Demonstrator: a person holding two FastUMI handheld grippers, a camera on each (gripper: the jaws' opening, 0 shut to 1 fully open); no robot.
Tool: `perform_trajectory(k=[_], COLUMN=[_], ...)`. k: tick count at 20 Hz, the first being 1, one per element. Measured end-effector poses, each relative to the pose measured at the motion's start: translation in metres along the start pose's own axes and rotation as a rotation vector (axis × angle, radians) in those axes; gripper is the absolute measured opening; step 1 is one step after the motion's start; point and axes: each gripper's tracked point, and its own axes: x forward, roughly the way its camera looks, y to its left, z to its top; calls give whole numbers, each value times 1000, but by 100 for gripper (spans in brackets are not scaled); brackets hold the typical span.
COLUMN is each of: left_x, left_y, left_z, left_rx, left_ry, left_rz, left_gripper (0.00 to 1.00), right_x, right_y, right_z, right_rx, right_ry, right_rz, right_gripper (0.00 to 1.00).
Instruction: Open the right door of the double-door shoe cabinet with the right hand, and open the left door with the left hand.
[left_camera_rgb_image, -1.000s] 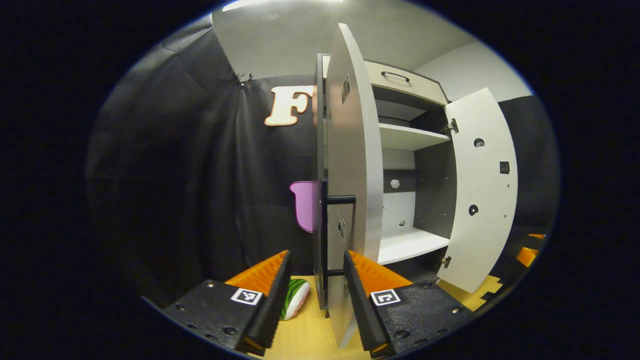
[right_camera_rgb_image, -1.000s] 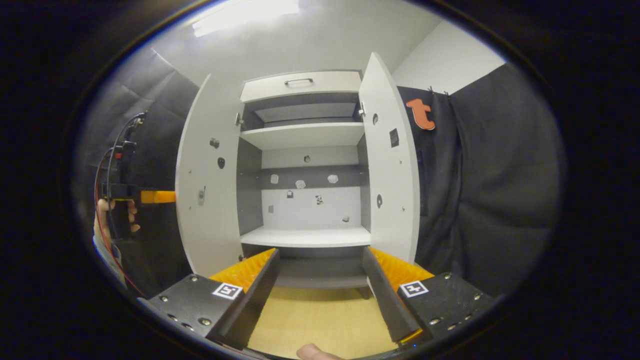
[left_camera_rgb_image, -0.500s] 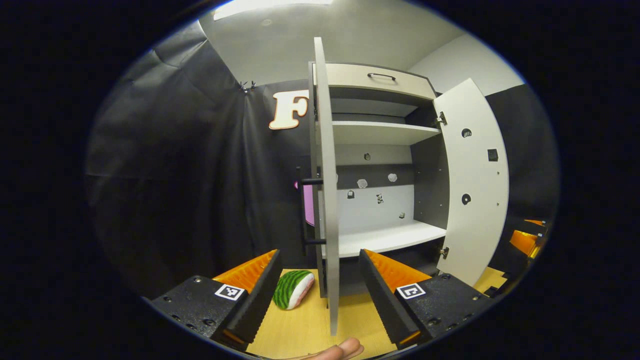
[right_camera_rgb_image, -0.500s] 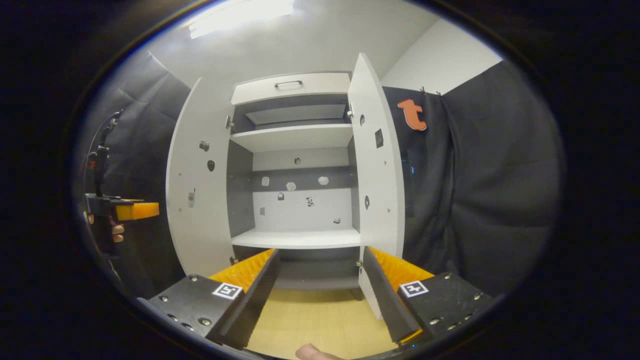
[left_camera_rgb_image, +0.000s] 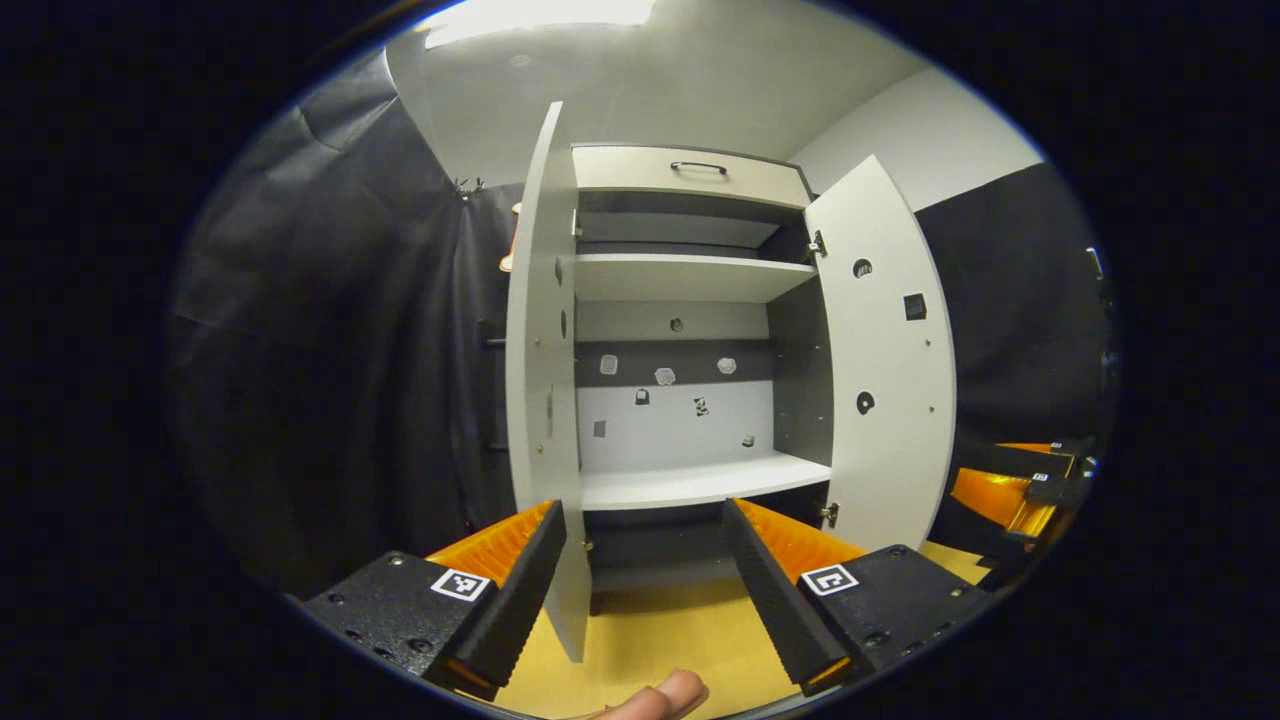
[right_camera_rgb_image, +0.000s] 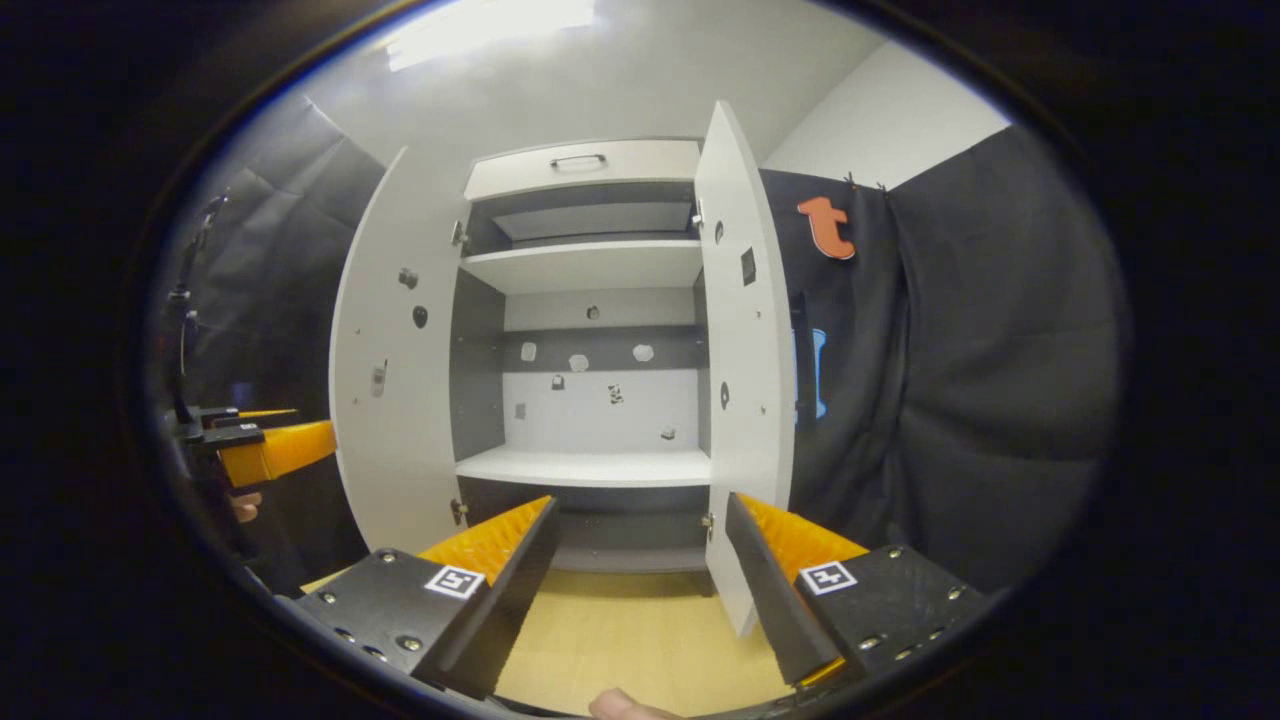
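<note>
In the left gripper view, the left claw (left_camera_rgb_image: 640, 575) gapes wide and empty before the cabinet (left_camera_rgb_image: 690, 180), both doors swung open: left door (left_camera_rgb_image: 545, 370), right door (left_camera_rgb_image: 890, 370). In the right gripper view, the right claw (right_camera_rgb_image: 640, 570) is likewise wide and empty, facing the open shelves (right_camera_rgb_image: 585, 465) over the desk (right_camera_rgb_image: 630, 635).

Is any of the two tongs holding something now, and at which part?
Nothing is held. The left tongs and the right tongs are both open with empty gaps, in front of the open shoe cabinet.

One shoe cabinet (left_camera_rgb_image: 690, 330) ahead of the fingers; two doors — left door (left_camera_rgb_image: 545, 370), right door (left_camera_rgb_image: 885, 360); two shelves; one drawer (left_camera_rgb_image: 690, 168) on top.
</note>
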Motion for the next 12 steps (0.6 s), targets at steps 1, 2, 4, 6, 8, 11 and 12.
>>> perform_trajectory(k=[1, 2, 4, 6, 8, 11, 12], left_x=[-1, -1, -2, -2, -4, -6, -6], left_y=[-5, -11, -21, -24, -30, -39, -42], left_z=[-2, -5, -11, -19, -32, -50, -53], left_rx=[-10, -25, -44, -57, -70, -99, -97], left_ry=[2, -1, 4, 5, 14, 46, 52], left_rz=[0, -2, -1, 21, 35, 35, 29], left_gripper=[98, 97, 100, 98, 99, 96, 94], right_x=[0, -1, 0, 0, 1, 2, 1], right_y=[-1, -1, -3, -2, 0, 5, 7], right_z=[-1, -3, -6, -9, -12, -15, -17], right_rx=[-1, -2, -11, -19, -20, -20, -22], right_ry=[0, 2, 7, 12, 16, 19, 21], right_rz=[3, 5, 11, 18, 29, 48, 54], right_gripper=[98, 98, 98, 99, 97, 97, 98])
